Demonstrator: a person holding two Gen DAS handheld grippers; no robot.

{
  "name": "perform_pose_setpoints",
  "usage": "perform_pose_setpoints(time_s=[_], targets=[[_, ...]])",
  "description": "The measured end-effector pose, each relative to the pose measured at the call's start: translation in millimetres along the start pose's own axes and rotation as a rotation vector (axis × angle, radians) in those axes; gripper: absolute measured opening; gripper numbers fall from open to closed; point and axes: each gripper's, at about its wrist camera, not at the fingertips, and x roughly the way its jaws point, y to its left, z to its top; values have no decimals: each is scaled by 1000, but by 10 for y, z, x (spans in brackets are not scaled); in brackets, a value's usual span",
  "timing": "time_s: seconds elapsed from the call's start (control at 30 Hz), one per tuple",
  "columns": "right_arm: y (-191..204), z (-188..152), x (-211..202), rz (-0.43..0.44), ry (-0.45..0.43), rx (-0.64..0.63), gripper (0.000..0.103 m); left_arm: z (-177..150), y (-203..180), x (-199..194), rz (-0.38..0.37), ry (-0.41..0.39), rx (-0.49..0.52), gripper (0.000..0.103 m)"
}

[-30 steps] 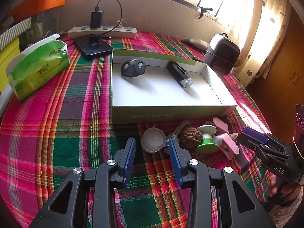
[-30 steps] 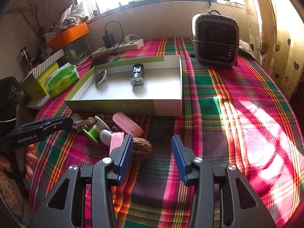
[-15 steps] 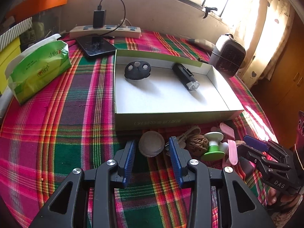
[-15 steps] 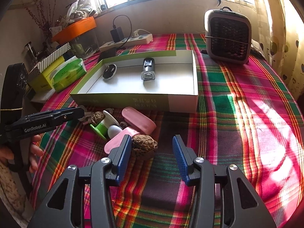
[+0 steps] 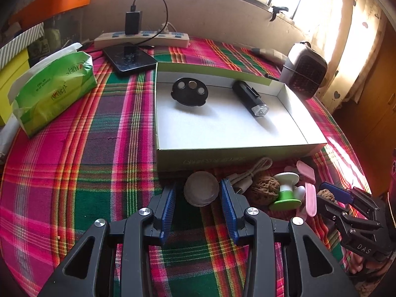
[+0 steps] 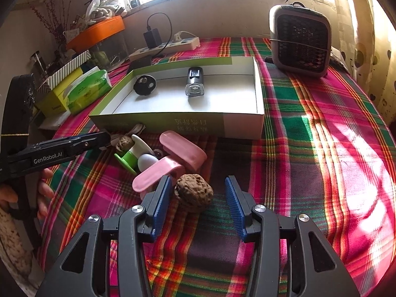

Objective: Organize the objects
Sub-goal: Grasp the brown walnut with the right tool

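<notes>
Left wrist view: the left gripper [image 5: 196, 204] is spread, its blue pads standing either side of a round beige disc [image 5: 201, 192] — no pad presses on it.
Disc's place: on the plaid tabletop [image 5: 74, 153], just in front of the box's near wall.
Beside the disc: a coiled white cable [image 5: 250, 176], a walnut [image 5: 264, 190], a green-and-white knob [image 5: 286, 193] and a pink clip [image 5: 308, 188], bunched together.
Right wrist view: the right gripper [image 6: 196, 204] is spread too, with a second walnut [image 6: 193, 192] between its pads, nearer the left pad — whether that pad touches it I cannot tell; the right pad is clear of it.
Just beyond that walnut: the pink clip, the knob and a pale egg-shaped thing [image 6: 146, 162].
Box [image 6: 242, 126]: shallow, open-topped, white inside, green outside; it holds a black round piece [image 6: 144, 85] and a small black torch [image 6: 194, 84], well apart.
Farther out: a tissue pack [image 5: 53, 87], a power strip [image 5: 142, 38], a phone [image 5: 130, 58] and a small heater [image 6: 300, 40].
</notes>
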Motion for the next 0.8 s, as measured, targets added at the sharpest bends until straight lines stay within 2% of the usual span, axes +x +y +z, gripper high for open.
perform_pose_setpoints(time_s=[0.17,0.33,0.8], targets=[[-3,-6,-4,1,-2,-3,44,2,-11,6,4,1,3,34],[-12,-10,-24,-12,-12,1,31,-2,2,5,13,0,11,34],[-37,-6,-33,-15,-17,7,31,-15,6,5,62,-13,26,34]])
